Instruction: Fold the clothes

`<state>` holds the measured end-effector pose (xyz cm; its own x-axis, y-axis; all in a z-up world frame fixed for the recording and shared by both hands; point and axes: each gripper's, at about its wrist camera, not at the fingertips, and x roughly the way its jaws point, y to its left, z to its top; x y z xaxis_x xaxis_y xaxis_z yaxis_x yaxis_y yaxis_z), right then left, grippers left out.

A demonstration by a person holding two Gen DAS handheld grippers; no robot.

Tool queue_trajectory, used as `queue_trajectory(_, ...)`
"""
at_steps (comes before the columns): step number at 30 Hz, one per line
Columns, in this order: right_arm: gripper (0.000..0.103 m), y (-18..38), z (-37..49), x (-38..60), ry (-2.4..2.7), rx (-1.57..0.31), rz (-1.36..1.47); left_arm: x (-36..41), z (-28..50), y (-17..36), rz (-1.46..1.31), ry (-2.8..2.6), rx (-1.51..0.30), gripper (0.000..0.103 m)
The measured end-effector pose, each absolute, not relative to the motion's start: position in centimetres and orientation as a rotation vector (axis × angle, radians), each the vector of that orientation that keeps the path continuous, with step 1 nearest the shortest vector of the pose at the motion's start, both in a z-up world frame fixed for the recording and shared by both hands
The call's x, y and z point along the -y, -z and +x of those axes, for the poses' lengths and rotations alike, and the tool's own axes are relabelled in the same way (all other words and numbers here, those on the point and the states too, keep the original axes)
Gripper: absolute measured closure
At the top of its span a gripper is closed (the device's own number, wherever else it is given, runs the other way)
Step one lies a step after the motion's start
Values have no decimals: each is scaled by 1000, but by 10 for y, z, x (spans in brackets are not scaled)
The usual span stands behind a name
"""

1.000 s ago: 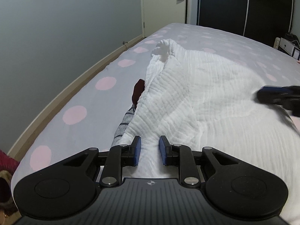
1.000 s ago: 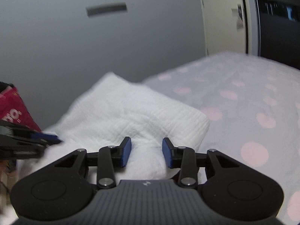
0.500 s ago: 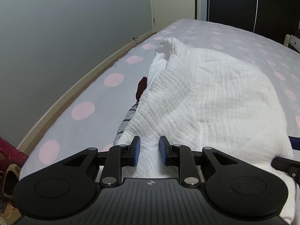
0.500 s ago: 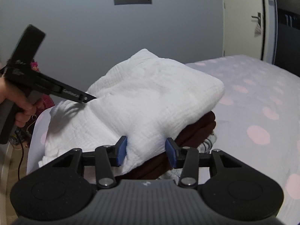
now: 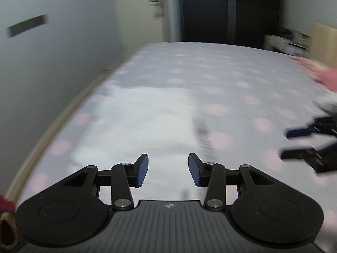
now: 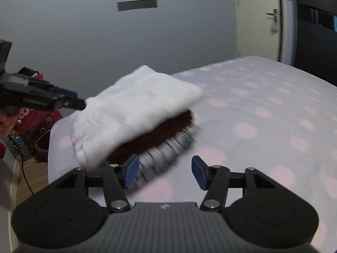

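Left wrist view: The left gripper (image 5: 168, 169) is pitched downward over the bed (image 5: 231, 88). Its jaws are opening, and nothing is seen between the two blue pads (image 5: 141, 170). One folded white cloth (image 5: 145, 118) is seen lying on the dotted sheet, just beyond the fingertips, toward the left edge of the bed. The picture is heavily blurred, so the layers beneath the cloth cannot be told here. At the right edge the right gripper (image 5: 294, 143) is seen from the side, its two fingers spread apart and empty. Far right, one pink and white heap (image 5: 322, 84) is visible; what it is cannot be told.

Right wrist view: The right gripper (image 6: 165, 171) is pitched downward over the bed (image 6: 273, 105). Its jaws are opening and nothing is clamped; only sheet is seen between the pads, with the striped edge just behind the left pad (image 6: 132, 170). One stack of three folded garments is counted at the near left corner of the bed: the white cloth (image 6: 134, 107) on top, a dark brown garment (image 6: 160, 135) under it, and a striped garment (image 6: 166, 154) at the bottom. At the left edge the left gripper (image 6: 78, 100) is seen, held level by a hand (image 6: 7, 118), its tips just beside the white cloth; contact cannot be told. One red bag (image 6: 40, 118) is seen on the floor beyond the bed corner.
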<state>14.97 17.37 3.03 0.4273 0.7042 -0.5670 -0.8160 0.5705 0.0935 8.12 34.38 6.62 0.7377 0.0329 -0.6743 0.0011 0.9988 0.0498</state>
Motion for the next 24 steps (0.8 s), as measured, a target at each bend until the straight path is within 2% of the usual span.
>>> queue_trajectory(8,43,-41,102,-19,-776,-604,-156,-243,95,-4,108,147,-852,62)
queue_trajectory(10,42,-43,88,20,-726,-602,-134,-228,109,16,91,185,-899,76)
queue_trajectory(13,42,-41,65,72,-627,-601,-101,-213,124,47,58,189,-1018,89)
queue_trajectory(18,42,-34,44,127,-462,-608,-75,-197,135,80,123,147,-1224,99)
queue_trajectory(24,39,-31,34,160,-418,-574,-16,-202,140,84,179,90,-1344,102)
